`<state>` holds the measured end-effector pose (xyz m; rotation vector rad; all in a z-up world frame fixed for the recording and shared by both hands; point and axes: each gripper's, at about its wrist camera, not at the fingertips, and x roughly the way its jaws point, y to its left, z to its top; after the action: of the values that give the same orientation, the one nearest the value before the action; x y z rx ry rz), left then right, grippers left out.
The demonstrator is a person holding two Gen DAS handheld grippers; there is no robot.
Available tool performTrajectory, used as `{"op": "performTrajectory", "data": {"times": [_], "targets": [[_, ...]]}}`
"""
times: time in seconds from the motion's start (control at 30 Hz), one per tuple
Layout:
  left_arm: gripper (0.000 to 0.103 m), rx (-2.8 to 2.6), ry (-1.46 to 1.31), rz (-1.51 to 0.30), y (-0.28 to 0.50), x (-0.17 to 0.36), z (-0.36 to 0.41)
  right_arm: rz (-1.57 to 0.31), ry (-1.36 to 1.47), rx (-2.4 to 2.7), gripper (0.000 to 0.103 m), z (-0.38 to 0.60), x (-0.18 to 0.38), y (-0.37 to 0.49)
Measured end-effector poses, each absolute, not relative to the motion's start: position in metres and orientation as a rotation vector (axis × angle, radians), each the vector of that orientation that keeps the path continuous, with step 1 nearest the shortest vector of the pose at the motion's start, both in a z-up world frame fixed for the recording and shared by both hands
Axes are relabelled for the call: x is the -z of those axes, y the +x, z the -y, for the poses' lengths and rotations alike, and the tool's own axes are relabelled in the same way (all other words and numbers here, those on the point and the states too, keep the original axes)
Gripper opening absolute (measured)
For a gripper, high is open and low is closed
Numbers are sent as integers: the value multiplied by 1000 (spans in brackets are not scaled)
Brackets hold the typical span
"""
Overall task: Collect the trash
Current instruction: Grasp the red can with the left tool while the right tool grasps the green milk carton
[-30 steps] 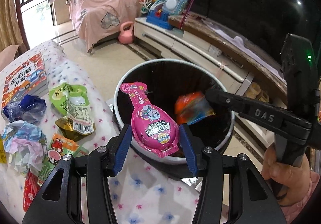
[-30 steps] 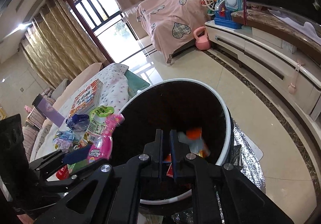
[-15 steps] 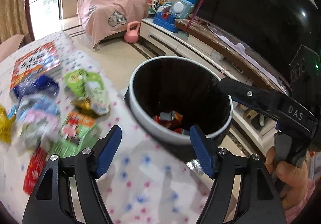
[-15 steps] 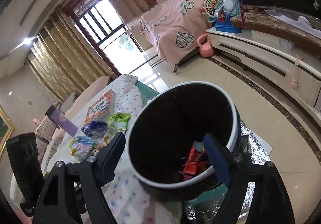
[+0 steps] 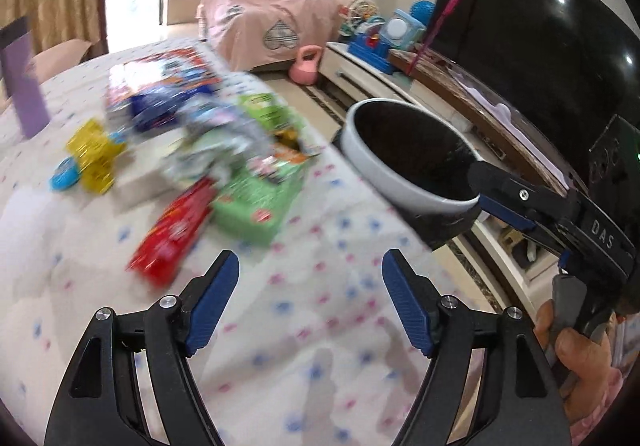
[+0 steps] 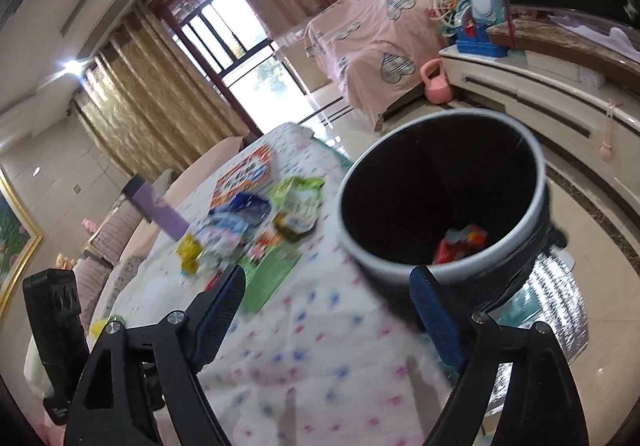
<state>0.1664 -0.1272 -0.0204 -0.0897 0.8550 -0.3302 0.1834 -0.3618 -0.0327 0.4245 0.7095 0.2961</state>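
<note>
Left gripper (image 5: 310, 288) hovering over the dotted tablecloth (image 5: 328, 326), blue-padded fingers (image 5: 212, 296) spread wide, nothing between them. Right gripper (image 6: 326, 310) likewise splayed open and empty, one finger over the cloth, the other overlapping the near rim of the trash bin (image 6: 540, 202). Seen again from the left camera, right gripper (image 5: 504, 206) held in a hand (image 5: 576, 346) low at the right edge, poking in just beside the bin (image 5: 384, 162).

Bin standing off the table's edge, white rim, black inside, red and orange wrappers (image 6: 460, 244) lying at the bottom. On the table, well blurred: a red packet (image 5: 172, 230), touching a green packet (image 5: 260, 198), a yellow foil wrapper (image 5: 94, 154) further left, a jumble of crumpled wrappers (image 5: 224, 138) behind. Purple box (image 5: 24, 94) standing upright at the far left. Picture book (image 6: 244, 176) lying flat at the far end of the pile.
</note>
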Motion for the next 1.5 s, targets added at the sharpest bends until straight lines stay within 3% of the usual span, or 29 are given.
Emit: {"op": "performTrajectory", "data": {"times": [0.57,1.1,1.13,1.2,1.23,1.5], "targets": [[76,180,-188,-873,136,44,36,-795,333,-387,86,276,59,179],[76,204,-84,-883,194,53,49,-822,325,-372,86,270,67,198],[74,208,-73,-888,199,54,52,-824,327,-371,86,270,67,199],[54,219,-48,-909,207,59,57,-827,328,-368,86,270,68,203],[36,229,-42,-934,210,64,59,-829,329,-367,86,269,68,204],[36,195,-140,-934,173,63,24,-854,303,-373,86,243,69,230]]}}
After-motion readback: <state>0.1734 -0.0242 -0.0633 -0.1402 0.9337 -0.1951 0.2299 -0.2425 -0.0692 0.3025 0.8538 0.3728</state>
